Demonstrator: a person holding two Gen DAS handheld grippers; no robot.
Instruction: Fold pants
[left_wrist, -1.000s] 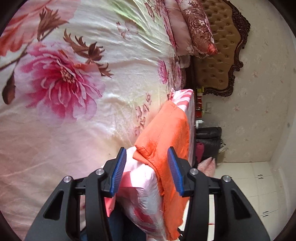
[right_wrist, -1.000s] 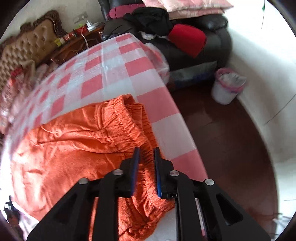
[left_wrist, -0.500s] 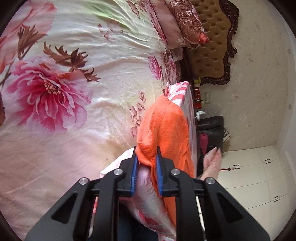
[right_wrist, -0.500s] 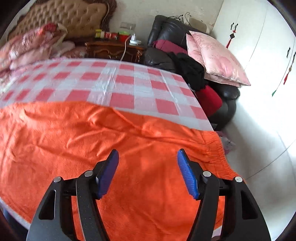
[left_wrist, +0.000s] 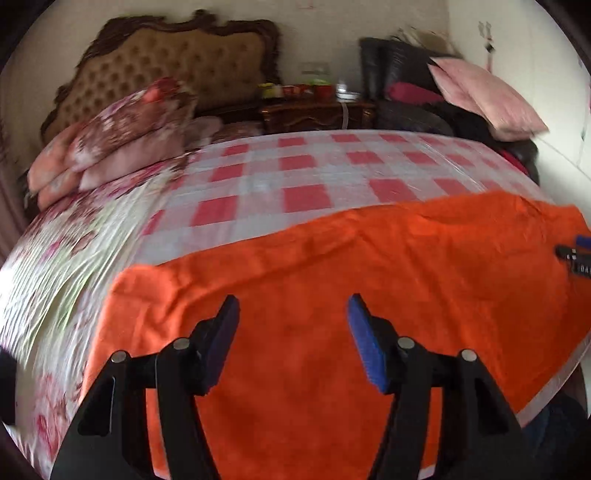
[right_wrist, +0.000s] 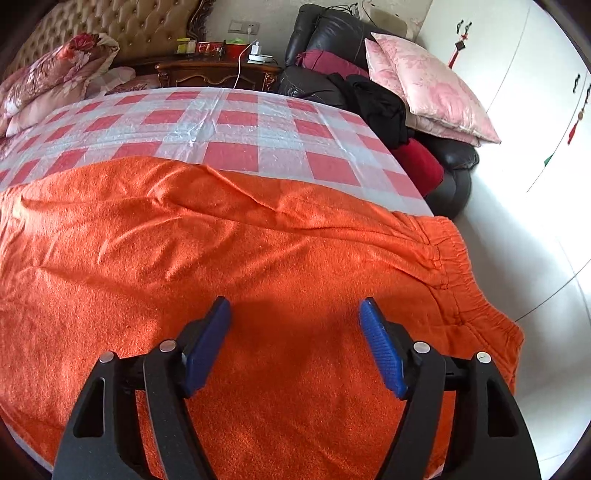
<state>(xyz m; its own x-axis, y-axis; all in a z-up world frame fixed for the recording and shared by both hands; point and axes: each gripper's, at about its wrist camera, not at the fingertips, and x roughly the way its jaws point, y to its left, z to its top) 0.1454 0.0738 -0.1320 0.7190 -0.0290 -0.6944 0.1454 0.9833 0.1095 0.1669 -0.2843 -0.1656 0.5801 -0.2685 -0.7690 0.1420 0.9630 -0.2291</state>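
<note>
Orange fleece pants (right_wrist: 258, 266) are lying spread flat across the near end of the bed, on the red-and-white checked sheet (right_wrist: 236, 122), with the elastic waistband (right_wrist: 454, 258) reaching the right edge and slightly overhanging it. In the left wrist view the cuff end (left_wrist: 125, 288) is sitting toward the left, beside the floral bedcover (left_wrist: 62, 258). Laying the garment lengthwise along the near edge appears intended to keep both ends within reach for a fold.

Left gripper (left_wrist: 291, 332) is hovering over the leg portion, its fingers spread and nothing pinched between them; its jaws have just been opening, and the cloth beneath them is lying free. Right gripper (right_wrist: 295, 332) is hovering nearer the waistband, fingers likewise spread and empty, its jaws also having just been opening.

Assessment: the pants are laid out but no fold is visible yet. Wrinkles (right_wrist: 229, 184) are running across the far edge of the fabric and may need smoothing. Pillows (left_wrist: 122, 133) and a headboard (left_wrist: 177, 59) are standing well clear at the far end.
</note>
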